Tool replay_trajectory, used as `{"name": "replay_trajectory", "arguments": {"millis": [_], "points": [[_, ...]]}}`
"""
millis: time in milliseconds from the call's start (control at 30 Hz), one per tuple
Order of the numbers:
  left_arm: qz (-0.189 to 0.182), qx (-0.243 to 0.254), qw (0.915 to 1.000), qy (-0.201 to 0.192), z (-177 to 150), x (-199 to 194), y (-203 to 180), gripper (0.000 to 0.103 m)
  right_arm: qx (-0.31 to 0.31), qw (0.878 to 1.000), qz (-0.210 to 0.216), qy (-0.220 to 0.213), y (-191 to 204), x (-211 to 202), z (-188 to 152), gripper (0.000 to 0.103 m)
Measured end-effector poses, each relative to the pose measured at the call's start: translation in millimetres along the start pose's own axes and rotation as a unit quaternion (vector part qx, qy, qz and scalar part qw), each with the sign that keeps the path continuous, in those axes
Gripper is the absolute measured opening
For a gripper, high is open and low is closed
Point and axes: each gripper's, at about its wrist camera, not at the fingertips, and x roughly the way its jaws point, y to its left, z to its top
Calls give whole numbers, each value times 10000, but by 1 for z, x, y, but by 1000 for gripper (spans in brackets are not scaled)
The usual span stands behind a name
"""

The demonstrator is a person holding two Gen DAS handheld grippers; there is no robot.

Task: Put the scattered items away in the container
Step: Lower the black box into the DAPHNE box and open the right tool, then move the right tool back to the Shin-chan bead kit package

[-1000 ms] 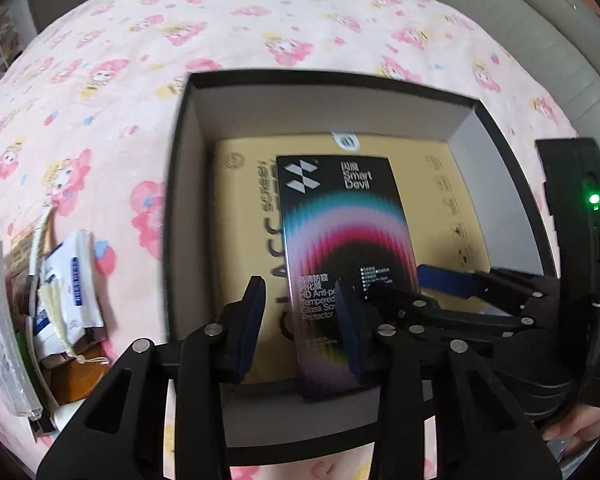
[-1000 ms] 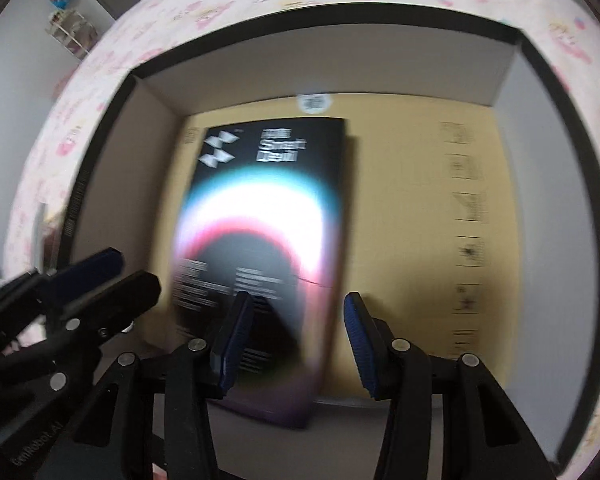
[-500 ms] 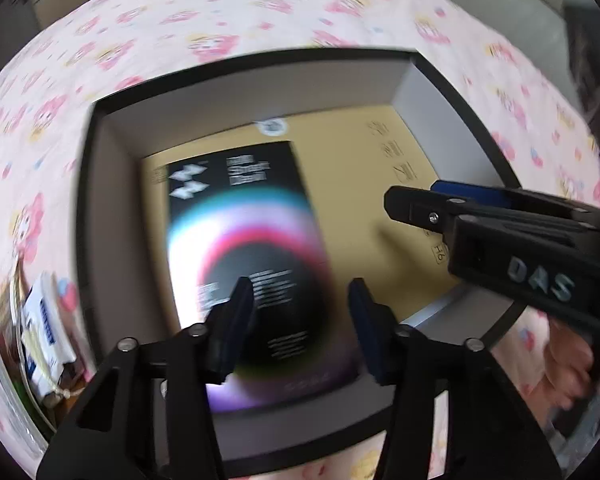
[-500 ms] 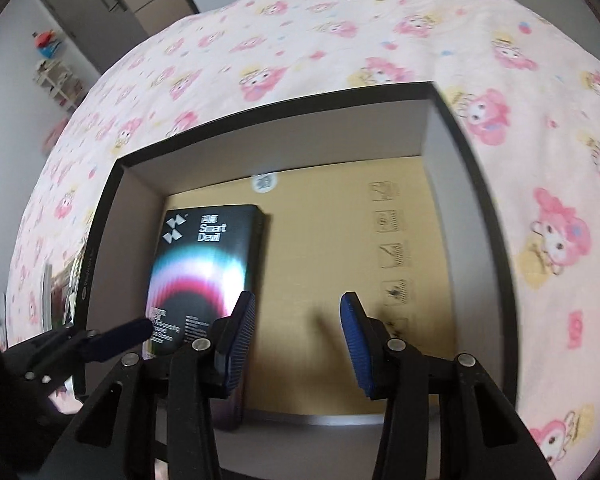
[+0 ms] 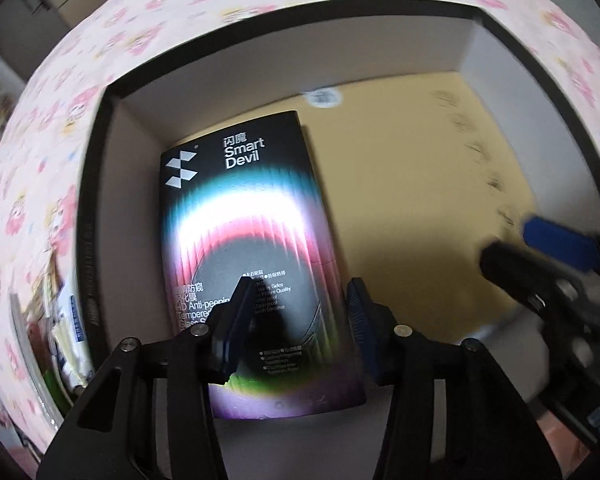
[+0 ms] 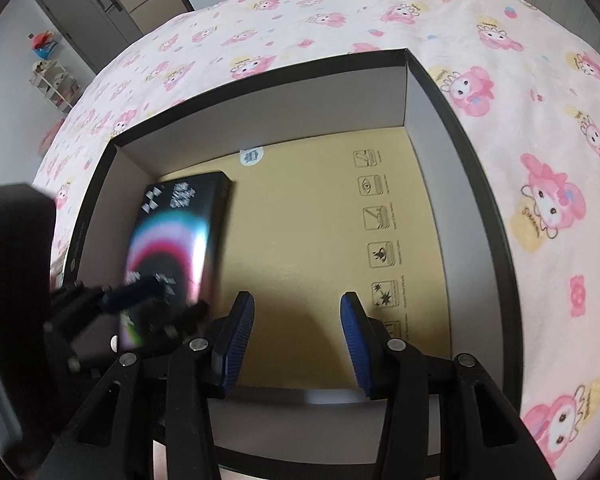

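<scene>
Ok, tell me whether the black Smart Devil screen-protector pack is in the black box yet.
In. The black Smart Devil pack lies flat on the black box's tan floor, against its left wall.

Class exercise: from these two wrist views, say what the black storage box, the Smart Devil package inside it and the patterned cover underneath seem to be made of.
Storage box: probably rigid cardboard, matte grey walls with clean folded corners.
Smart Devil package: likely glossy printed card; it reflects a bright glare band.
Patterned cover: soft printed fabric, gently curving, without shine.
</scene>
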Motion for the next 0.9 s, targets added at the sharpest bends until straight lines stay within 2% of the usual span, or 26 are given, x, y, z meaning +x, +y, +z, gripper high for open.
{"name": "replay_trajectory", "arguments": {"millis": [167, 233, 400, 667, 900], "points": [[-436, -192, 9986, -225, -7, -16, 9, 45, -43, 10000, 57, 25, 8, 0, -8, 41], [-670, -204, 9964, -475, -15, -33, 12, 45, -43, 9999, 105, -16, 11, -5, -12, 41], [-948, -313, 9889, -1104, -40, -84, 24, 46, -268, 9988, 112, -391, 26, -37, -27, 41], [-804, -399, 9757, -2001, -75, -156, 43, 50, -527, 9921, 315, -1098, 60, -102, -47, 41], [-691, -429, 9684, -2357, -124, -195, 55, 51, -804, 9849, 408, -1479, 85, -139, -77, 41]]}}
